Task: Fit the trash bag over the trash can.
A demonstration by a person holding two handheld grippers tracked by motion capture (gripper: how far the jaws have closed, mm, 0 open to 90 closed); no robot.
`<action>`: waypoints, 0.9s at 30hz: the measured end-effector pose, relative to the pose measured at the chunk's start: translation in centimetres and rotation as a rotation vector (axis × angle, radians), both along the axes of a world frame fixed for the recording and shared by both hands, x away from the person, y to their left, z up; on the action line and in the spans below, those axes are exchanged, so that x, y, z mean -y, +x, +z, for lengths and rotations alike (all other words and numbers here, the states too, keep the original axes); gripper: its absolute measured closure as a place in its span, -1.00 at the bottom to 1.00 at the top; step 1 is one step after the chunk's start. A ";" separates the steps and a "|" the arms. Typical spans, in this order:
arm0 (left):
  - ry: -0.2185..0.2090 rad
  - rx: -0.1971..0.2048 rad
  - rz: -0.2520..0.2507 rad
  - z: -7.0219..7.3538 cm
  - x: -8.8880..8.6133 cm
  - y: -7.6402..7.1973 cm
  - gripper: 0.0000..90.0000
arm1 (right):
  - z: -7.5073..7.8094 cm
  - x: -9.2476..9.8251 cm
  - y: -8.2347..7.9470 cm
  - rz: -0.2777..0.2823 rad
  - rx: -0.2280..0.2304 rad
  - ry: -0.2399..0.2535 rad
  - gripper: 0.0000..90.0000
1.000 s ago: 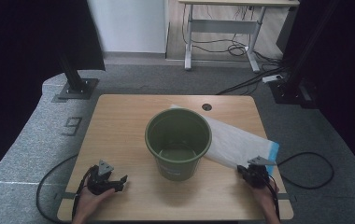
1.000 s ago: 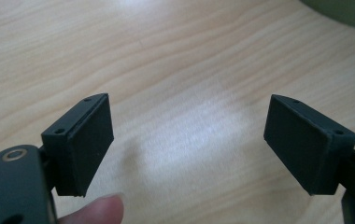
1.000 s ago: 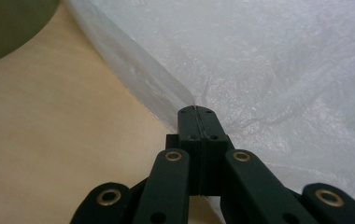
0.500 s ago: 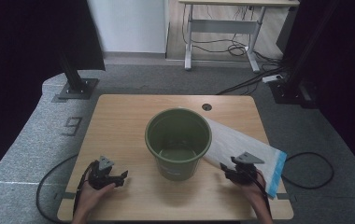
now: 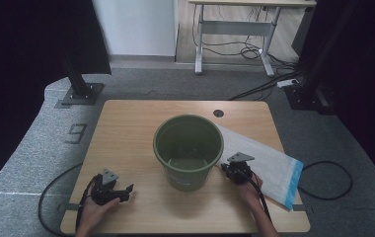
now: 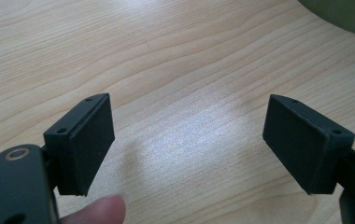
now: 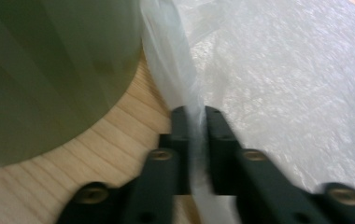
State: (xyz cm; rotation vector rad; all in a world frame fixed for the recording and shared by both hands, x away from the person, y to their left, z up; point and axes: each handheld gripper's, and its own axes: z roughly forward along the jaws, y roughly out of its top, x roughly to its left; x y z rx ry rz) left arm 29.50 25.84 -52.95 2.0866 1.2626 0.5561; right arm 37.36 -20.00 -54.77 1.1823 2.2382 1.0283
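Right gripper view: right gripper (image 7: 196,122) pinched on plastic bag (image 7: 278,93) edge beside bucket (image 7: 49,70); lining not begun. Left gripper (image 6: 187,144) wide, empty, near worktop's front edge.

Table (image 5: 126,128): pale wood-grain top, fine wavy lines, smooth with a soft satin sheen under the light in the left gripper view.

Bucket (image 5: 189,150), frame centre: olive-green plastic, smooth, dull to faintly glossy wall.

Bag (image 5: 269,165), right of centre: thin translucent white plastic film, crinkled, finely pebbled texture in the right gripper view; blue band along its lower right edge.

Left gripper (image 6: 189,144): black matt plastic, pads flat and slightly grainy; brass-coloured metal rivet at lower left.

Right gripper (image 7: 196,116): same matt black plastic, metal rivets.

Floor (image 5: 37,148), left side: grey, speckled, rough carpet-like surface.
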 end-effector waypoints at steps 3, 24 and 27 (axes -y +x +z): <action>-0.001 0.001 -0.001 0.0 0.1 -0.1 -0.63 | 0.1 0.7 -0.8 -0.003 0.009 0.004 0.97; 0.001 -0.009 -0.010 -0.2 0.2 0.4 -0.62 | 1.7 0.3 -2.5 -0.051 0.059 -0.012 0.00; 0.003 -0.007 -0.011 -0.2 0.3 0.4 -0.62 | 1.0 -0.3 -1.1 -0.072 0.021 -0.002 -0.03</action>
